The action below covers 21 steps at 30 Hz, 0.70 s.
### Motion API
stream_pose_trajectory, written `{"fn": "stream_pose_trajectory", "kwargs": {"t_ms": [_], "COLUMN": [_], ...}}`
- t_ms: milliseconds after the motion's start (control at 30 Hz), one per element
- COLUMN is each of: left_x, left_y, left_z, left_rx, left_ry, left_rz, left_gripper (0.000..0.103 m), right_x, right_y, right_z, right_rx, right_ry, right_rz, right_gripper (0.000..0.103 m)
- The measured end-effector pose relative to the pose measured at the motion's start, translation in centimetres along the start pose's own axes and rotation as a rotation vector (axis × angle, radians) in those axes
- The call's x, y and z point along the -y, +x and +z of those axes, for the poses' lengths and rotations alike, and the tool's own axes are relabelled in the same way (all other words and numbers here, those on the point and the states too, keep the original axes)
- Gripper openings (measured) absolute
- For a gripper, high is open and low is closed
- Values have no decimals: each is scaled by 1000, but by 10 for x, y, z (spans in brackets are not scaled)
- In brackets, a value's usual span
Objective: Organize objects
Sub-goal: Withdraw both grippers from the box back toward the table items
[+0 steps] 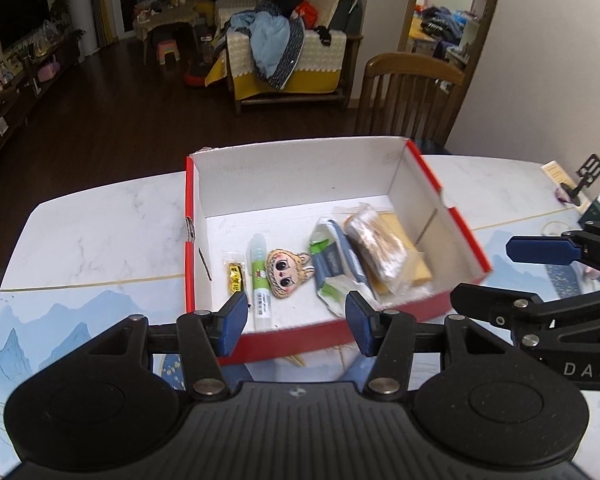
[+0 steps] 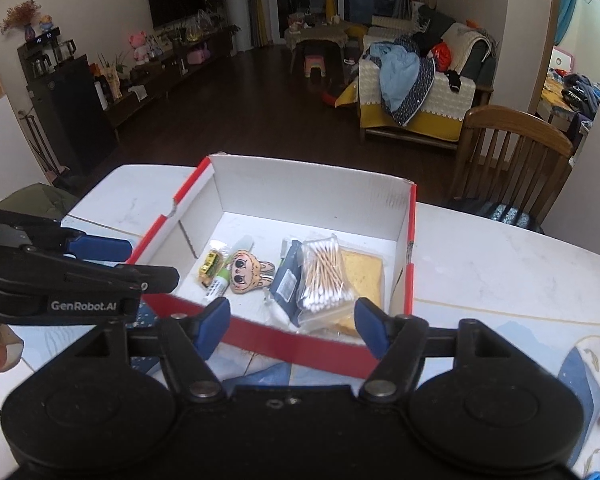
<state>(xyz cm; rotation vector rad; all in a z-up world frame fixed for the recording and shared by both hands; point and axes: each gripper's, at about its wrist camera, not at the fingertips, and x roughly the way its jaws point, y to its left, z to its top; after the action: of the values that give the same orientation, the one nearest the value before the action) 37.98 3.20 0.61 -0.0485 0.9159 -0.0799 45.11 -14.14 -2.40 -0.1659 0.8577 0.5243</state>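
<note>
While both jaws gape empty | red box (image 1: 340,332) wall before them | wooden chair (image 2: 512,152) behind table (image 1: 100,232)

A white marble-look tabletop (image 1: 100,232) with blue mountain print along its near edge carries an open red-sided cardboard box (image 1: 300,338) near its middle, and a small black stand (image 1: 586,178) at its far right corner.

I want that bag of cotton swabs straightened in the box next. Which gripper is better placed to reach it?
Right, probably. The cotton swabs lie near the box's right end, just ahead of the open, empty right gripper. The left gripper, also open and empty, faces the glue stick.
</note>
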Motion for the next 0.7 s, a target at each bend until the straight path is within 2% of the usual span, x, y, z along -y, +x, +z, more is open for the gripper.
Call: {"fn": "stream_pose_trajectory", "kwargs": {"t_ms": [133, 633, 700], "left_x": [6, 26, 28], "left_y": [-19, -71, -77], "left_z": [-12, -62, -69], "left_rx": [27, 111, 120], "left_ry": [10, 57, 62], "left_rz": [-11, -21, -23], "left_gripper": [63, 67, 75], "right_x": [-4, -14, -14], "right_y": [-16, -64, -67], "right_z": [-8, -46, -52], "right_rx": [15, 82, 83], "right_ry": [2, 1, 4], "right_rz": [0, 36, 40], "right_gripper": [73, 91, 94]}}
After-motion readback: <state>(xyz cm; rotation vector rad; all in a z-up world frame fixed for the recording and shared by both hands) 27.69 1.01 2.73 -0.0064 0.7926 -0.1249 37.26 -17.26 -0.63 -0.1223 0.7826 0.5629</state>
